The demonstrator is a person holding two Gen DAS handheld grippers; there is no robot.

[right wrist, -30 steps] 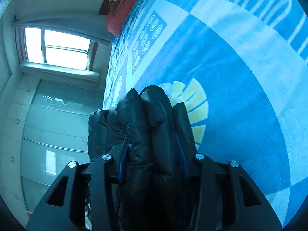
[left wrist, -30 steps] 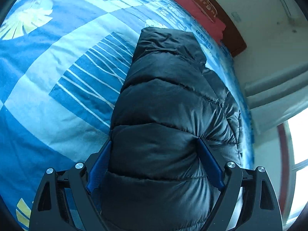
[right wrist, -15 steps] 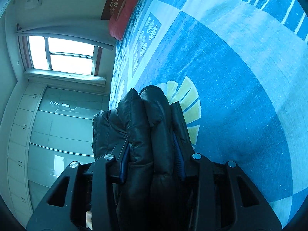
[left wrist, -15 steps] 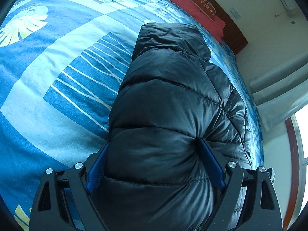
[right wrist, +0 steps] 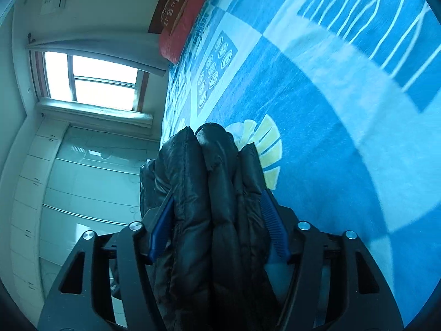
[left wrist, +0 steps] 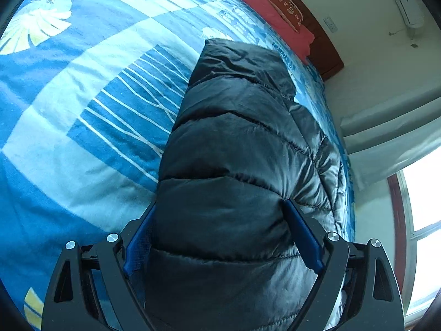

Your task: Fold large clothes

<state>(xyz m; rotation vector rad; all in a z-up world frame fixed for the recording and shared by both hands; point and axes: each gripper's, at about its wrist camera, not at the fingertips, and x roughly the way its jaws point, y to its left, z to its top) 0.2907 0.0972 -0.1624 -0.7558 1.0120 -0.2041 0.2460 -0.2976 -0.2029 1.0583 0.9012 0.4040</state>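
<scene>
The black puffer jacket (left wrist: 234,165) lies folded into a long bundle on the bed (left wrist: 82,138), running from the left gripper (left wrist: 220,237) toward one o'clock, where a red pillow (left wrist: 273,8) marks the headboard end. The left gripper straddles the bundle's near end, its blue pads pressing into the puffy fabric on both sides, probably to keep the springy folds from reopening. The right gripper (right wrist: 217,220) has the stacked layers edge-on between its jaws, which have just been opening; the right-hand pad looks barely touching, so I'd judge it is letting go. Open blue bedspread spreads from nine to twelve o'clock of the jacket. The bed's edge runs close along its three o'clock side, leaving little spare there.
</scene>
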